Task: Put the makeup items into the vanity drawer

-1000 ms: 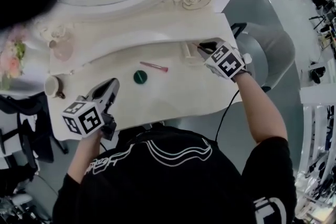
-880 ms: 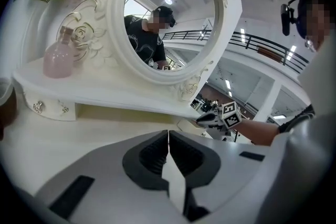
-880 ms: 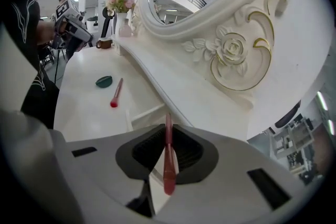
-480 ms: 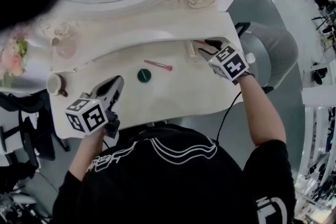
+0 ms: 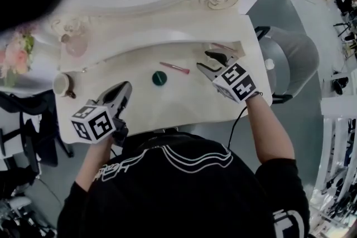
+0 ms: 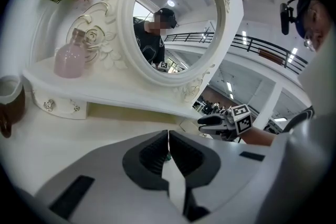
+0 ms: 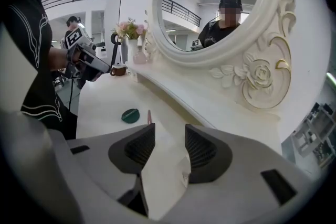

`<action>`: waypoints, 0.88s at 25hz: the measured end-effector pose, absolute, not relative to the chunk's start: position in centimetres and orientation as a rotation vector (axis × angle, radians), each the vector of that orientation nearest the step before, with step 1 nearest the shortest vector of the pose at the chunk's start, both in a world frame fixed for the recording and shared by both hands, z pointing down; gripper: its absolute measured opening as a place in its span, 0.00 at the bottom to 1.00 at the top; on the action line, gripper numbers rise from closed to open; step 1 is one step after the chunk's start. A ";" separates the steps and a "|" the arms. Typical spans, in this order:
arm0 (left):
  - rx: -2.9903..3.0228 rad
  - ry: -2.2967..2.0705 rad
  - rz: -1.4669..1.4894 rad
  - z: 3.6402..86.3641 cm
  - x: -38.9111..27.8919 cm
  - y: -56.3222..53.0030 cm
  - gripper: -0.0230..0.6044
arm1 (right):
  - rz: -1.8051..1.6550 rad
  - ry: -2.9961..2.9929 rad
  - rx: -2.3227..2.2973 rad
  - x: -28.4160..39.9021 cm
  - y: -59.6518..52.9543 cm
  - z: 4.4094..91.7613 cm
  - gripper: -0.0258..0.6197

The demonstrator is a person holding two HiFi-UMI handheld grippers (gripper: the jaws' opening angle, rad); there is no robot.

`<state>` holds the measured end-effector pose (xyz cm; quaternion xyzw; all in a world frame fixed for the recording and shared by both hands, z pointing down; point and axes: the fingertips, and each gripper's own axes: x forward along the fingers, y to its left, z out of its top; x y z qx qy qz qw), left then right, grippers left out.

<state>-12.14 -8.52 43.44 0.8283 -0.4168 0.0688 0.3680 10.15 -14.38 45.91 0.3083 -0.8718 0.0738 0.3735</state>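
Note:
A round green compact (image 5: 159, 78) and a thin pink stick (image 5: 174, 68) lie on the cream vanity top (image 5: 167, 106), near the middle. Both show past my right jaws too, the compact (image 7: 130, 115) and the stick (image 7: 149, 116). My right gripper (image 5: 209, 62) hovers right of them, near the recess under the shelf. Its jaws are opening, and the right gripper (image 7: 169, 134) has nothing between them. My left gripper (image 5: 124, 87) rests shut at the front left, empty, its jaws (image 6: 168, 136) touching. No open drawer is in sight.
An oval mirror (image 6: 176, 13) stands on a raised shelf (image 5: 162, 28). On the left are a pink bottle (image 6: 69, 60), a brown-and-white cup (image 5: 62, 85) and flowers (image 5: 17, 53). Small knobbed drawers (image 6: 52, 106) sit under the shelf's left end. A grey chair (image 5: 290, 58) stands to the right.
My right gripper has drawn back from the recess under the shelf, and its jaws have spread apart. The left gripper has stayed put.

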 end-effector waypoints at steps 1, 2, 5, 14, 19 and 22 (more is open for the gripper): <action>2.125 -1.073 0.171 43.4 -12.3 -8.5 0.08 | 0.189 -2.239 0.782 9.6 -14.1 46.0 0.32; 2.123 -1.076 0.164 43.4 -12.4 -8.5 0.08 | 0.192 -2.245 0.774 9.0 -13.9 46.2 0.32; 2.114 -1.082 0.149 43.8 -12.8 -8.6 0.08 | 0.213 -2.263 0.755 7.1 -13.5 47.1 0.32; 2.068 -1.099 0.154 45.5 -13.8 -8.0 0.08 | 0.266 -2.218 0.707 4.0 -13.1 52.0 0.32; 2.057 -1.098 0.146 46.0 -14.1 -8.1 0.08 | 0.267 -2.188 0.685 3.3 -13.6 53.9 0.32; 2.052 -1.100 0.159 46.3 -14.2 -8.2 0.08 | 0.293 -2.183 0.673 3.0 -14.0 54.5 0.30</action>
